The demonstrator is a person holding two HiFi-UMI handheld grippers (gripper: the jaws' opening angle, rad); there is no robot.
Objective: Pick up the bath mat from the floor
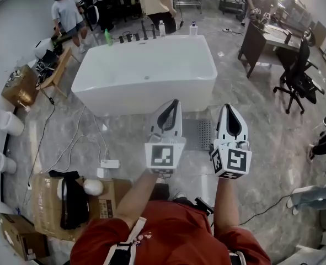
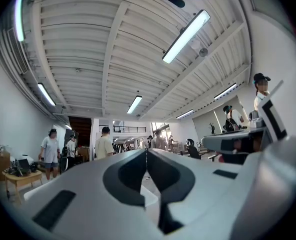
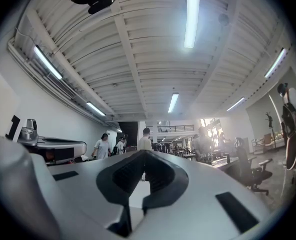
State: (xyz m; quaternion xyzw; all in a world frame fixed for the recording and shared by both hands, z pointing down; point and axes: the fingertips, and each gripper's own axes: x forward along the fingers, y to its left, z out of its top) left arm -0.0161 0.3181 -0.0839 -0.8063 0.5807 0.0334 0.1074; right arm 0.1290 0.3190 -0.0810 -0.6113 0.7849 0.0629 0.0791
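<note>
Red shirt (image 1: pixel 168 233); white left gripper (image 1: pixel 176 101) and right gripper (image 1: pixel 228 106) carry black-and-white marker cubes (image 1: pixel 164 158).

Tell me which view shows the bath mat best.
Head view. The grey bath mat lies on the floor in front of the white bathtub, partly hidden by the left gripper and the right gripper. Both gripper views point across the room and up at the ceiling, so neither shows the mat.

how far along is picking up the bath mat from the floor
Nothing done yet: the grey perforated bath mat lies flat on the floor by the white bathtub. In hand: nothing; left claw and right claw are both shut and empty. Left: open, reach down, grip the mat, lift.
</note>
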